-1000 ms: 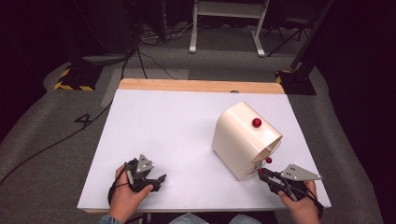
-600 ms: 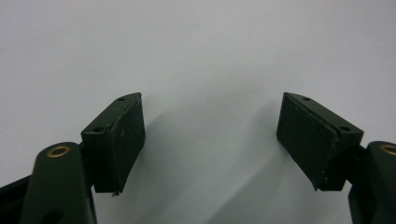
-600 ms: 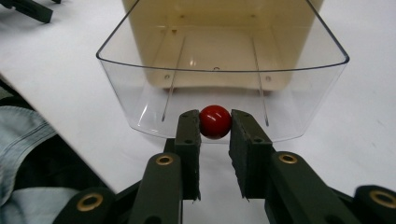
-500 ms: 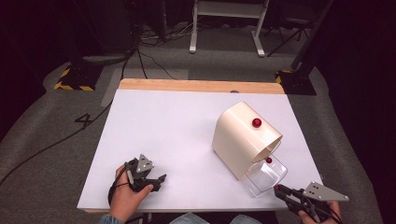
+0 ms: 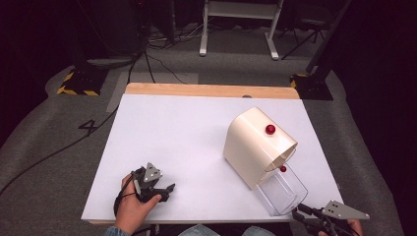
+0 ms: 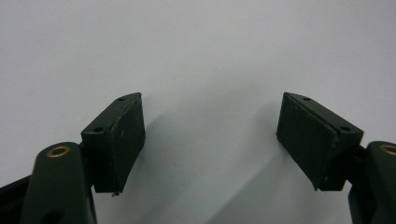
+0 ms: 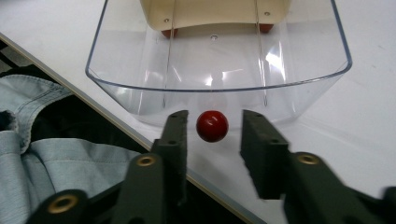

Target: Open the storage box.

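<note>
Pulling out the clear drawer (image 7: pixel 217 70), we had just let our right gripper (image 7: pixel 214 128) release its red knob (image 7: pixel 212 125); next, draw back. Left gripper (image 6: pixel 210 135) gaped empty.

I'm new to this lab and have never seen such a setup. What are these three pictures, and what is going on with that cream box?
A person holds a two-jaw tool in each hand. The high view looks down on the white table; the other two pictures come from cameras riding on each tool.

A cream box has a clear drawer pulled out by its red knob.

The right gripper has just been opening, its pads off the knob between them. The left gripper rests open on bare table.
</note>
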Available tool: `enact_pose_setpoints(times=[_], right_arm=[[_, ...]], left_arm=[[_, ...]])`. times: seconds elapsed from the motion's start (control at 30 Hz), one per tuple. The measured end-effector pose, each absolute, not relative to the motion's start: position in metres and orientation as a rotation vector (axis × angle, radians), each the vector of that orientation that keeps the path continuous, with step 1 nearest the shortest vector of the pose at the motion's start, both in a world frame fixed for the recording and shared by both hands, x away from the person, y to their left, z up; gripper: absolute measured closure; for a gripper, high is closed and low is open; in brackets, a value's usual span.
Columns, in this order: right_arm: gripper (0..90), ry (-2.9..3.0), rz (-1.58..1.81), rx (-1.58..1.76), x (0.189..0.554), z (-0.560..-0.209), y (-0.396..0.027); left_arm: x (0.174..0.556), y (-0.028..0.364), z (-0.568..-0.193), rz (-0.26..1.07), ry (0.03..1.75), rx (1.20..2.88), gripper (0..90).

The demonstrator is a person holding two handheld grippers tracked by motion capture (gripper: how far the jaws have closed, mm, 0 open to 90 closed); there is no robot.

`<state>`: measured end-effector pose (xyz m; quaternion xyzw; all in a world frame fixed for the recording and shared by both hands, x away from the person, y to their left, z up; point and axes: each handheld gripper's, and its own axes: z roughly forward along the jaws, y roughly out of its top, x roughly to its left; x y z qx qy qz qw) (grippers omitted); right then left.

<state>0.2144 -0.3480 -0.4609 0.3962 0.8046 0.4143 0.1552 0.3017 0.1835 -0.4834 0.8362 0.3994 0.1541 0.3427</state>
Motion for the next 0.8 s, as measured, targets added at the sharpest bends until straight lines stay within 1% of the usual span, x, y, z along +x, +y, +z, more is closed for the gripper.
enact_pose_setpoints(times=[0.13,0.27,0.4,0.8], right_arm=[[53.3,2.263,1.213,1.123,0.211,-0.452,-0.352],[53.2,2.222,1.224,1.100,0.211,-0.440,-0.354],[55.1,2.188,1.254,1.041,0.220,-0.421,-0.348],[59.5,2.152,1.340,0.956,0.254,-0.391,-0.325]], left_arm=[[0.302,0.184,-0.483,0.407,1.033,2.179,23.8],[0.303,0.184,-0.483,0.406,1.034,2.181,23.7],[0.303,0.184,-0.483,0.401,1.035,2.178,23.7],[0.303,0.184,-0.483,0.385,1.033,2.177,21.7]])
